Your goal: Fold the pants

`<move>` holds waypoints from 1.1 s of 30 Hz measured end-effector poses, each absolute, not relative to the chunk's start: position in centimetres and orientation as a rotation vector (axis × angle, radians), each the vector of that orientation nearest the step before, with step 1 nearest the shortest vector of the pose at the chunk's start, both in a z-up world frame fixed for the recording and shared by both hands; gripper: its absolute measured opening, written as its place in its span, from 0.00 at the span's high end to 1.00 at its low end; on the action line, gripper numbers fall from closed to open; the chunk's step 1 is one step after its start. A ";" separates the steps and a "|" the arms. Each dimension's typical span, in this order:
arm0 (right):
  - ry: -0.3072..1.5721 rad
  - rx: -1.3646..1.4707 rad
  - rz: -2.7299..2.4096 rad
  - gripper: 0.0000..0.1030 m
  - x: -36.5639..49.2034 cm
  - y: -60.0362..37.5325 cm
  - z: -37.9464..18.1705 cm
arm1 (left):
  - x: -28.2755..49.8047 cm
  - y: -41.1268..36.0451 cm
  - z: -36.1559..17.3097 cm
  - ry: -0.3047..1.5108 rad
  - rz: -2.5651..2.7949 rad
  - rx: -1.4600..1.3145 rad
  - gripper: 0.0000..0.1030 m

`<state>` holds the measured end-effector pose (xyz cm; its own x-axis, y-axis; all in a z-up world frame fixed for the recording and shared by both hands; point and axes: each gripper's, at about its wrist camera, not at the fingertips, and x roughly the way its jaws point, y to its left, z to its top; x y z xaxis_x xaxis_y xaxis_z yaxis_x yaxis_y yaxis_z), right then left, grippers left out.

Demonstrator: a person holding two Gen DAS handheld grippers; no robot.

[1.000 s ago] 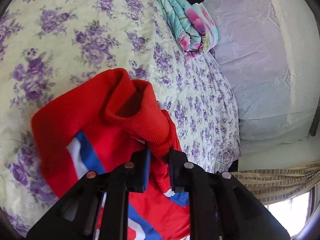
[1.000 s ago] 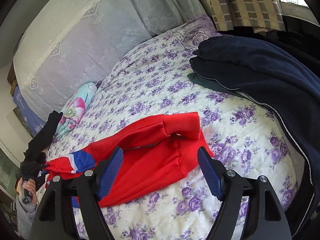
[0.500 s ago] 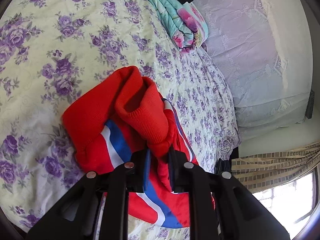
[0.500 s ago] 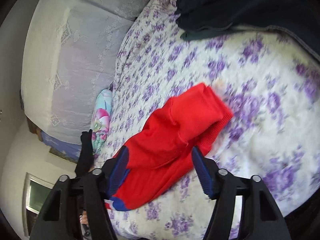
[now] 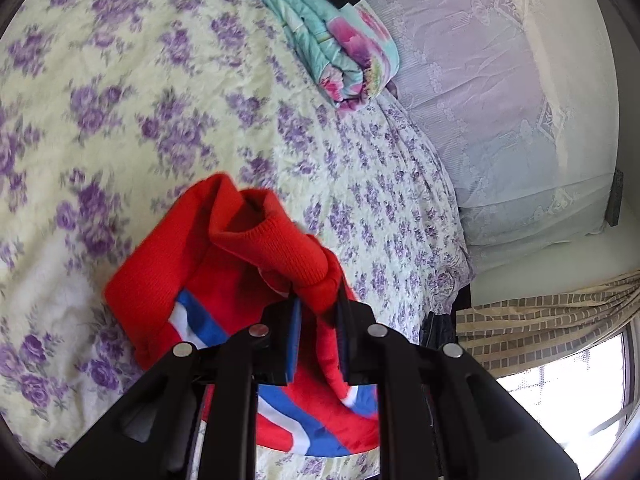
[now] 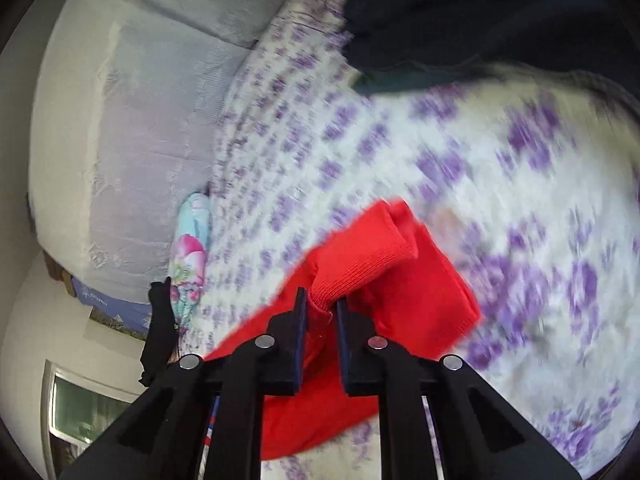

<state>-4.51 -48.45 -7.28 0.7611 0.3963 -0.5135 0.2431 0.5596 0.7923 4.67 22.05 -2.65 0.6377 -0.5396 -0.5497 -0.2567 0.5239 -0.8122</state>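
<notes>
The red pants [image 5: 168, 280] with a blue and white side stripe lie bunched on the purple-flowered bedspread [image 5: 120, 80]. My left gripper [image 5: 318, 304] is shut on a red ribbed cuff [image 5: 280, 248] of the pants and holds it lifted above the rest of the fabric. In the right wrist view the red pants [image 6: 424, 300] lie close under the gripper. My right gripper [image 6: 320, 308] is shut on another red ribbed cuff [image 6: 360, 264]. The right wrist view is blurred by motion.
A rolled turquoise and pink quilt [image 5: 340, 52] lies near the pale lace-covered headboard [image 5: 500, 120], with black cloth on it. A pile of dark navy clothes [image 6: 480, 12] lies on the bed beyond the pants. A striped curtain [image 5: 540, 320] and a window are at the right.
My right gripper has come down onto the pants and shut on a ribbed cuff; it was open before. My left gripper has kept its hold on its cuff and shifted over the bed.
</notes>
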 end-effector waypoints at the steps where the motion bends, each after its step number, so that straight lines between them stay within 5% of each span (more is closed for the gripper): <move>1: 0.710 0.981 0.127 0.87 -4.5 -48.5 -5.9 | 4.6 22.2 -1.9 0.894 -0.214 -1.037 0.87; 5: 0.676 0.853 0.169 0.87 -5.8 -48.3 -1.2 | 2.6 22.3 -0.3 0.893 -0.245 -0.966 0.87; 12: 0.864 0.934 0.063 0.87 -8.7 -49.5 -11.0 | -1.1 23.5 -8.4 1.053 -0.208 -1.016 0.86; 20: 0.835 0.867 0.077 0.86 -8.4 -48.9 -8.9 | -1.8 23.7 -8.5 1.029 -0.240 -0.948 0.85; 21: 0.868 0.837 0.062 0.80 -8.2 -48.9 -9.2 | -1.9 23.7 -8.5 1.042 -0.227 -0.925 0.81; 23: 0.906 0.799 -0.022 0.50 -8.6 -49.3 -10.1 | -2.4 24.0 -8.7 1.058 -0.197 -0.899 0.67; 25: 0.880 0.860 -0.011 0.49 -9.6 -50.1 -10.6 | -3.3 24.6 -8.5 1.049 -0.160 -0.859 0.50; 33: 0.719 0.811 -0.101 0.47 -12.2 -49.9 -6.9 | -6.9 26.3 -3.6 0.869 0.198 -0.563 0.43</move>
